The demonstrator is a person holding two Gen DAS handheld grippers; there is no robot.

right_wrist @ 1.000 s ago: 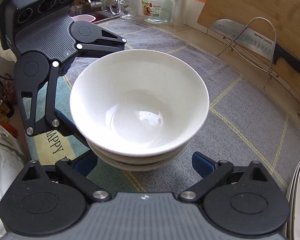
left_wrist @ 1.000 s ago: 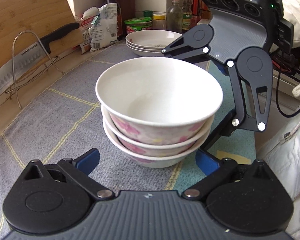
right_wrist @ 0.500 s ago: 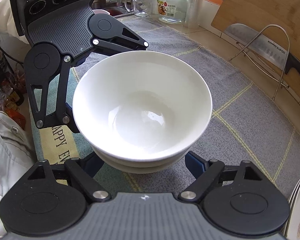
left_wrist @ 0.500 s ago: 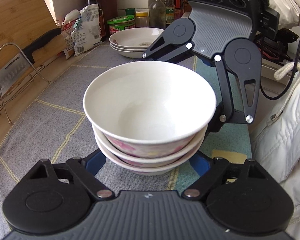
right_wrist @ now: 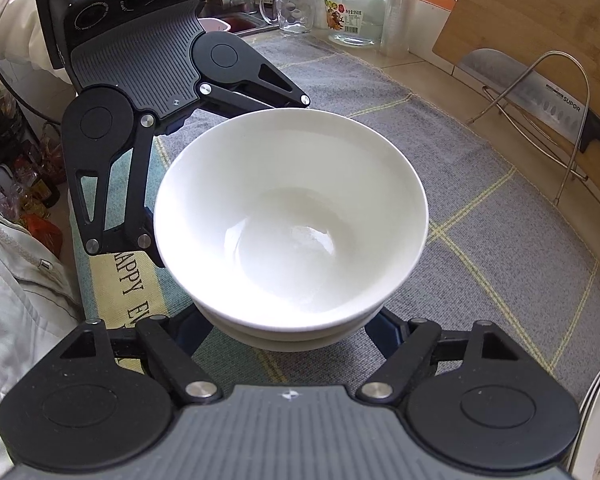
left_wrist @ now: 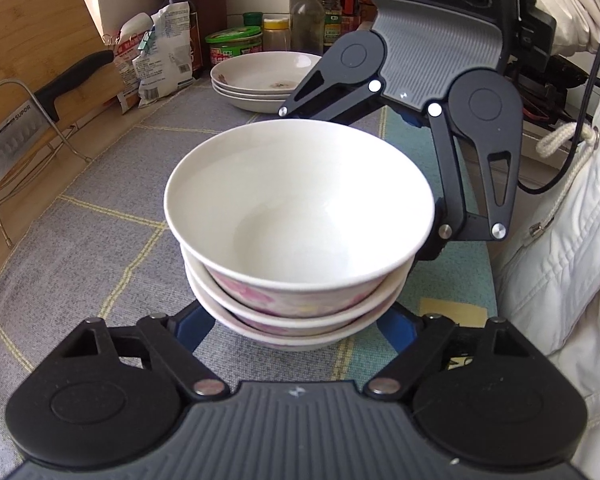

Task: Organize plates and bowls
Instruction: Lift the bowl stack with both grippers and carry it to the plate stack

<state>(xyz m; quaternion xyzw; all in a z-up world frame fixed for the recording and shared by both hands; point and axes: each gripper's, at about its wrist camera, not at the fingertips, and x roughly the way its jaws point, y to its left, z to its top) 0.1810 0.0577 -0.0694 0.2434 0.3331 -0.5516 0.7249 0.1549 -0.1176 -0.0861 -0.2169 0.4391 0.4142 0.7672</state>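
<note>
Three white bowls with pink flowers are stacked [left_wrist: 300, 208] on a grey mat [left_wrist: 100, 200]. My left gripper [left_wrist: 294, 332] straddles the foot of the stack; its jaws are closing, and the blue fingers [left_wrist: 192, 328] touch the lowest bowl on both sides. From the opposite side my right gripper [right_wrist: 290, 332] is shut on the same stack [right_wrist: 292, 220], its fingers [right_wrist: 192, 332] tucked under the lower rims. The right gripper's body [left_wrist: 432, 60] rises behind the bowls. A stack of shallow plates [left_wrist: 266, 76] sits farther back on the mat.
A cleaver [left_wrist: 40, 108] leans in a wire rack against a wooden board [left_wrist: 32, 28]. Bottles, jars and a snack bag [left_wrist: 164, 52] line the back. A glass mug [right_wrist: 292, 8] and a jar [right_wrist: 356, 12] stand beyond. A person's white jacket [left_wrist: 560, 240] borders the counter edge.
Both grippers' blue fingers have drawn inward from well clear of the bowls until they sit against the lowest bowl. The stack has stayed where it was.
</note>
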